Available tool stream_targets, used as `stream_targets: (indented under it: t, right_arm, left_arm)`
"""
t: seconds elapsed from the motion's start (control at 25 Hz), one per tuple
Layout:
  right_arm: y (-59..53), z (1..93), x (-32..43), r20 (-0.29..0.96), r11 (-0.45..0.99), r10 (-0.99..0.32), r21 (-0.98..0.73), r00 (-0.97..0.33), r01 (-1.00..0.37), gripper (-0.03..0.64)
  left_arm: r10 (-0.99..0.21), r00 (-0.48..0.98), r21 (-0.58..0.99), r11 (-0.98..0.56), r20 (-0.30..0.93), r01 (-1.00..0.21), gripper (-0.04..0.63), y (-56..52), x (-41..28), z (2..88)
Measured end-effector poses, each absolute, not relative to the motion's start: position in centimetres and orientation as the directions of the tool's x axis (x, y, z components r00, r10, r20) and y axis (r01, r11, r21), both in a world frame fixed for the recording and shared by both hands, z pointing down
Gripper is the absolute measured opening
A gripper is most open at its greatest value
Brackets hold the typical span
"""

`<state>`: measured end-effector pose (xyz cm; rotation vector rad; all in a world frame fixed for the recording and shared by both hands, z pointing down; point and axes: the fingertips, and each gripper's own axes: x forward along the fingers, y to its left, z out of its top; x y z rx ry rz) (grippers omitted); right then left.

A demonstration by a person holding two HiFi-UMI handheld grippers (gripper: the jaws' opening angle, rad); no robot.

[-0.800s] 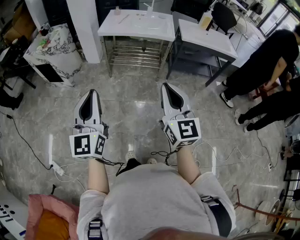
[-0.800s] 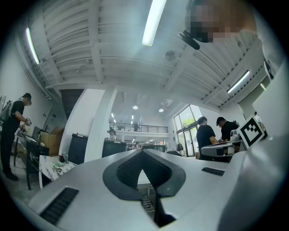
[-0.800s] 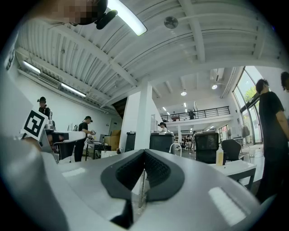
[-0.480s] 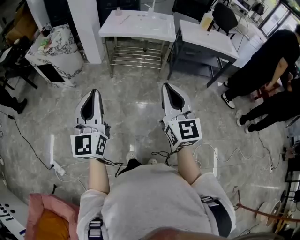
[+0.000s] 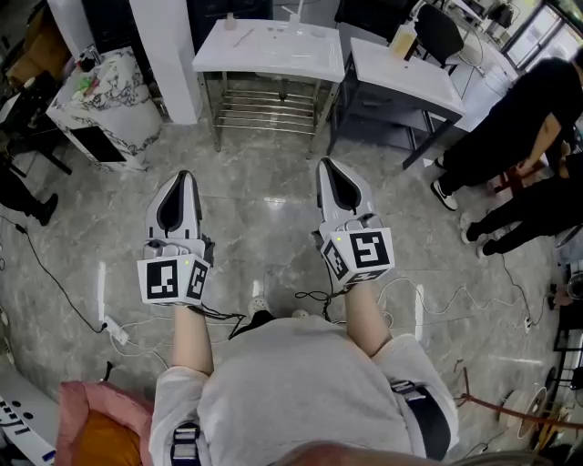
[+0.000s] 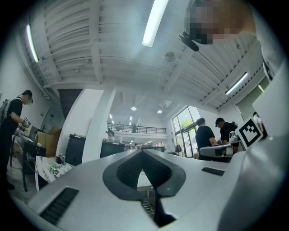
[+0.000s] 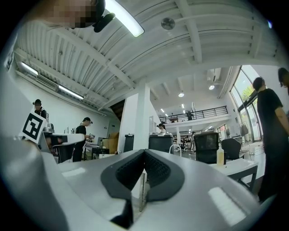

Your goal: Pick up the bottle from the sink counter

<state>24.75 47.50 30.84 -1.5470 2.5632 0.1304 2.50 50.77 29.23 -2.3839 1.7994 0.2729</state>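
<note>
The white sink counter with its faucet stands far ahead at the top of the head view. A small bottle-like object stands at its back left corner, too small to make out. A yellowish bottle stands on the neighbouring grey desk and shows in the right gripper view as the bottle. My left gripper and right gripper are held side by side over the floor, well short of the counter. Both are shut with nothing between the jaws, as the left gripper and right gripper views show.
A white pillar and a marble-patterned table stand at the left. A black chair is behind the grey desk. People stand at the right. Cables and a power strip lie on the floor, and a pink bag sits bottom left.
Both grippers keep their place and stay shut. The head view has shifted only slightly.
</note>
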Motion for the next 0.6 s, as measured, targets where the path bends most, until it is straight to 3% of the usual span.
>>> stream_targets:
  t: [0.6]
  right_arm:
    - [42.6,30.6,20.0,-0.186,0.430,-0.887,-0.003,-0.422,-0.903,0.011]
  left_arm:
    - [-0.930,0.282,-0.028,-0.284,-0.235,-0.959,0.008,45.4,-3.2,28.8]
